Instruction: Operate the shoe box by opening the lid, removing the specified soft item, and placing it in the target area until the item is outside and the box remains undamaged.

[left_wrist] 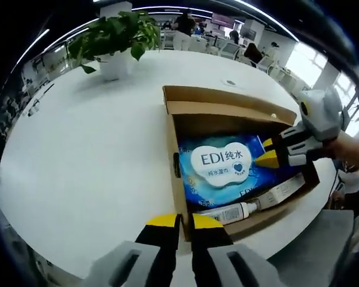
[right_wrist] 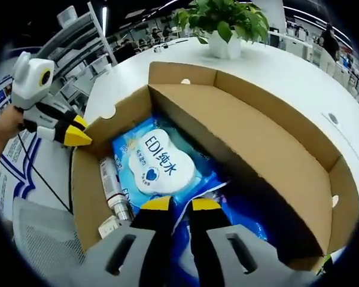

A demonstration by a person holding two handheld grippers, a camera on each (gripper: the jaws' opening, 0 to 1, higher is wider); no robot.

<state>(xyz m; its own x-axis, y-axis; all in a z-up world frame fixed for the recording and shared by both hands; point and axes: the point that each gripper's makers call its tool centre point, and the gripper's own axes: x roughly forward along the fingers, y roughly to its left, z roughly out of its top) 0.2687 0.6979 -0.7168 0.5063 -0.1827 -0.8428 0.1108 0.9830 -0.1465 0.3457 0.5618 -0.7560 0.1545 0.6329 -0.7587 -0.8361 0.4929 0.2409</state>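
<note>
A wide white table (left_wrist: pixel 90 155) carries everything, and a potted plant (left_wrist: pixel 116 36) stands on it well beyond the box. The shoe box (left_wrist: pixel 227 113) sits open near the table's edge, its brown cardboard lid (right_wrist: pixel 275 119) folded back and standing up along the far side, so the inside lies bare.

Inside the box, the biggest thing is a soft blue pack of wet wipes (left_wrist: pixel 224 164) with a white label on top; it lies flat on the bottom, still within the walls. In the right gripper view the same pack (right_wrist: pixel 161 161) fills the middle of the box floor. Beside it, along one wall, lies a small white bottle (left_wrist: pixel 230 212) with a metal neck, and next to that a slim white carton (left_wrist: pixel 281 191). The bottle (right_wrist: pixel 113 191) also shows in the right gripper view, tucked against the near wall.

The left gripper (left_wrist: pixel 179 222) hovers at the near corner of the box, its yellow-tipped jaws close together with only a thin gap and nothing between them. The right gripper (right_wrist: pixel 175 205) hangs over the pack's lower edge, inside the box opening; its jaws stand a little apart with a bit of the blue wrapper showing in the gap, and I cannot tell whether they are pinching it.
</note>
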